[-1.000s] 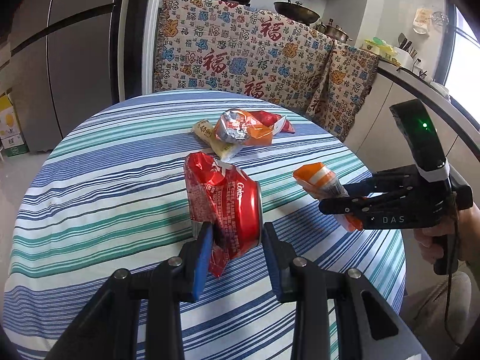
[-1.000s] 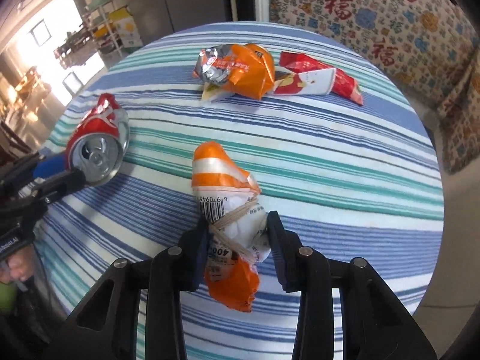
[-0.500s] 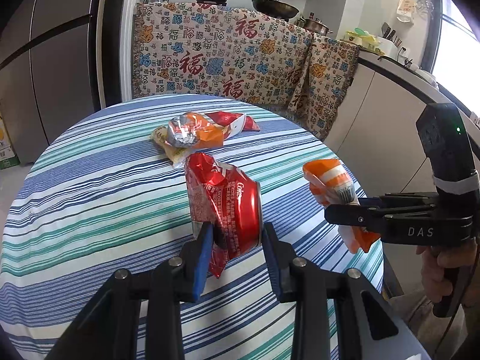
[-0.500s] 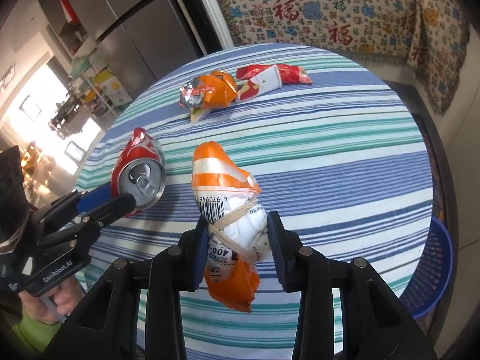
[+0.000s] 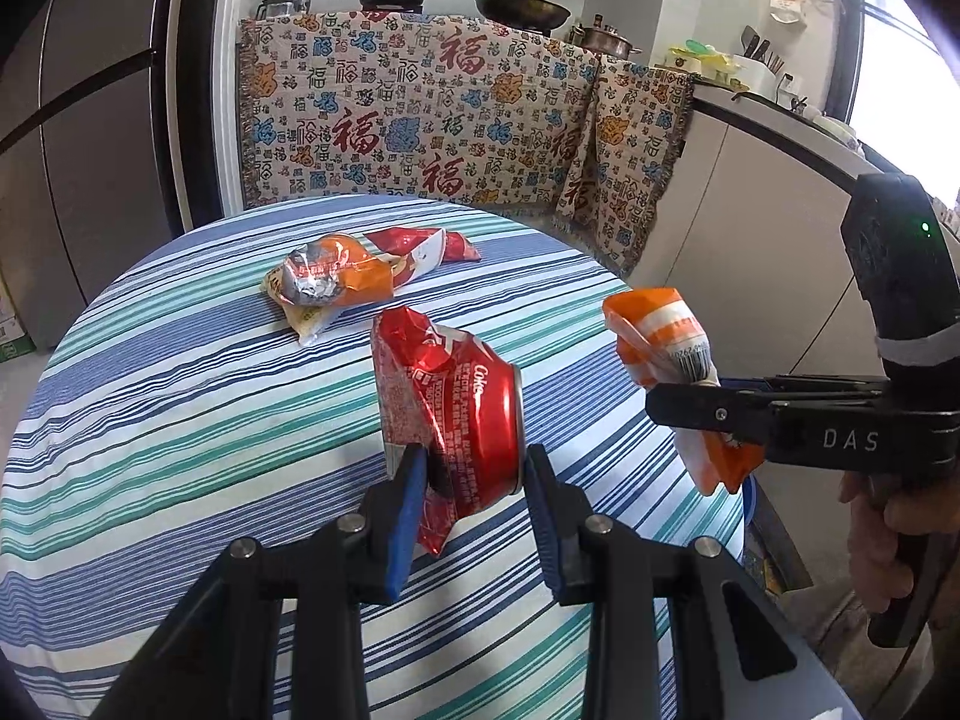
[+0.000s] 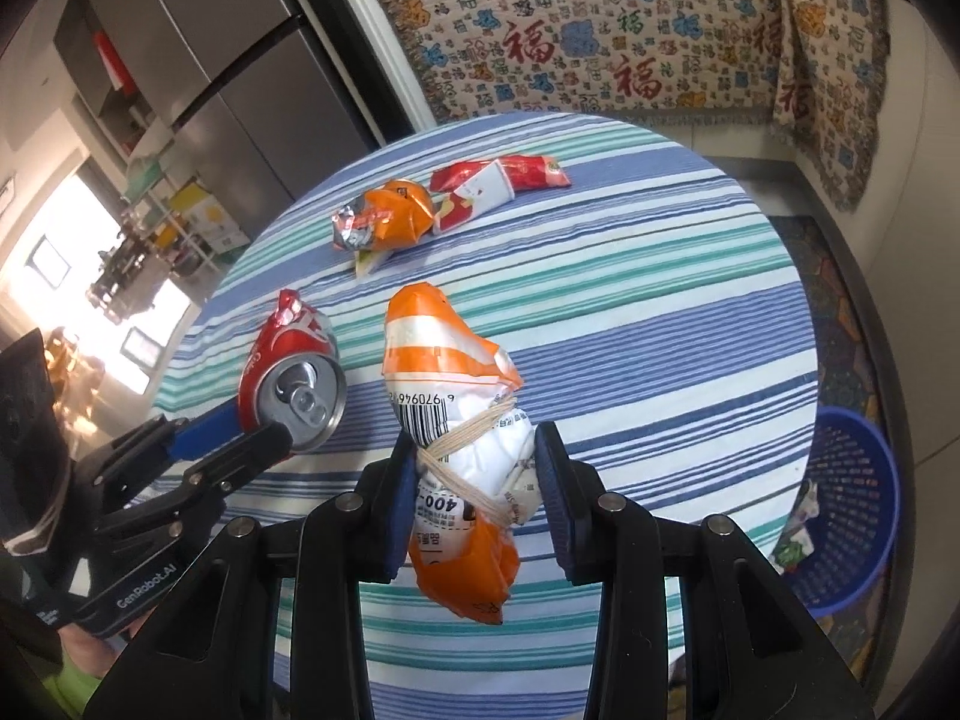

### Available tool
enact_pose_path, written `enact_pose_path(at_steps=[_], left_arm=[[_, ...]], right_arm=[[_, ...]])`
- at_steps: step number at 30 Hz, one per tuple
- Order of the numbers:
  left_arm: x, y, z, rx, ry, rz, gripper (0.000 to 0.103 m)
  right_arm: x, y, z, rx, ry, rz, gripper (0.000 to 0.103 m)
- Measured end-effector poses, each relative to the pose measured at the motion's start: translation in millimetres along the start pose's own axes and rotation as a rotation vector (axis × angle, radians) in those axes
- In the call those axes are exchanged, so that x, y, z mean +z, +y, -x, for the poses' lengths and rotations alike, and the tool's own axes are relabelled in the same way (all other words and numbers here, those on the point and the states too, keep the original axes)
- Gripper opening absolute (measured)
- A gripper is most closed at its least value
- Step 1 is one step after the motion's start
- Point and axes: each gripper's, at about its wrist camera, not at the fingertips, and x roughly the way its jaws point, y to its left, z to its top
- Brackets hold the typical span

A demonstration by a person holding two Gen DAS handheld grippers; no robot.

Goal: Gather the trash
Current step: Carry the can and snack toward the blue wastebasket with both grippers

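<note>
My left gripper (image 5: 474,480) is shut on a crushed red cola can (image 5: 456,402) and holds it above the striped round table (image 5: 150,396); the can also shows in the right wrist view (image 6: 291,378). My right gripper (image 6: 474,480) is shut on an orange-and-white snack bag tied with a rubber band (image 6: 462,420), held above the table's right side; it also shows in the left wrist view (image 5: 666,348). An orange and silver wrapper (image 5: 327,276) and a red wrapper (image 5: 426,246) lie on the far part of the table. A blue basket (image 6: 852,510) stands on the floor right of the table.
A patterned cloth (image 5: 420,114) hangs over the counter behind the table, with pots on top. A grey fridge (image 6: 240,78) stands at the left. The basket holds some trash.
Both grippers have risen and pulled back from the table with their trash. The blue basket has come into the right wrist view.
</note>
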Motion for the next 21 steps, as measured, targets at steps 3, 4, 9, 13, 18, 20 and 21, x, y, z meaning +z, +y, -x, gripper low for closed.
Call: enact_pose_path(at_steps=[3,4,9,13,18,20,21], left_arm=[[0.1,-2.3,1.1,0.001,-0.003,-0.006,0.033],[-0.1,-2.8,1.1,0.0,-0.003,-0.006,0.033],[-0.3,-5.1,0.2,-0.004,-0.001,-0.007,0.033],[0.0,-8.2,-0.8,-0.006,0.0,-0.015,0.033],[1.2,-11.9,-2.6,-0.009,0.002,-0.018,0.033],[1.6,-13.6,-2.8,-0.011,0.003,-0.021,0.033],[1.6,-14.3,-2.6,-0.011,0.003,-0.022,0.033]], right_arm=[[0.3,0.1,-0.5,0.0,-0.003,-0.006,0.038],[0.5,0.1,-0.2,-0.001,-0.004,-0.007,0.038],[0.1,-0.9,0.6,-0.002,-0.008,-0.012,0.038],[-0.9,-4.3,1.4,-0.003,-0.009,-0.018,0.038],[-1.5,-7.2,2.8,-0.005,-0.01,-0.026,0.038],[-1.1,-7.5,3.3,-0.007,-0.012,-0.029,0.038],[-1.0,-7.5,3.7,-0.007,-0.013,-0.03,0.038]])
